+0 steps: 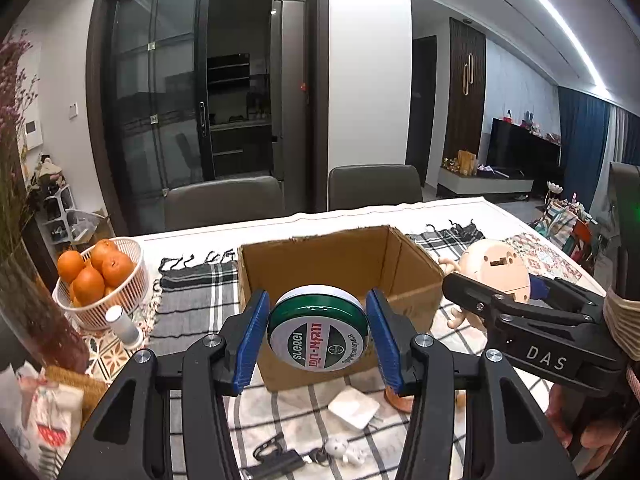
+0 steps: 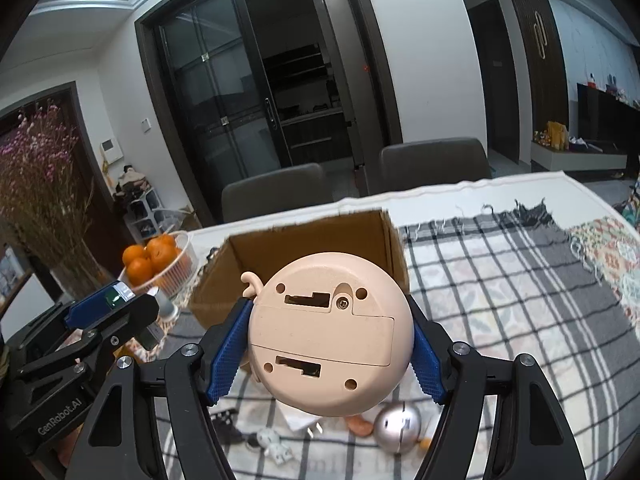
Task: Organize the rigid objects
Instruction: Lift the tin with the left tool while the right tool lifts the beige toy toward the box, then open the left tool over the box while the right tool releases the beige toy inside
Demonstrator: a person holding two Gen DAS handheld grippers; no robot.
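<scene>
My left gripper [image 1: 317, 334] is shut on a round green and white tin [image 1: 317, 329], held above the table in front of an open cardboard box [image 1: 340, 264]. My right gripper [image 2: 331, 348] is shut on a round peach plastic toy [image 2: 330, 332], its battery cover facing the camera, held just right of the box [image 2: 304, 240]. The toy [image 1: 496, 266] and right gripper also show at the right of the left wrist view. The left gripper with the tin [image 2: 114, 300] shows at the left of the right wrist view.
A white basket of oranges [image 1: 96, 276] and a small white cylinder [image 1: 122, 326] stand left of the box. A vase of dried flowers [image 2: 48, 184] is far left. A white charger [image 1: 354, 410], small figurine [image 1: 344, 450], black item [image 1: 276, 460] and silver ball [image 2: 398, 426] lie on the checked cloth [image 2: 500, 288].
</scene>
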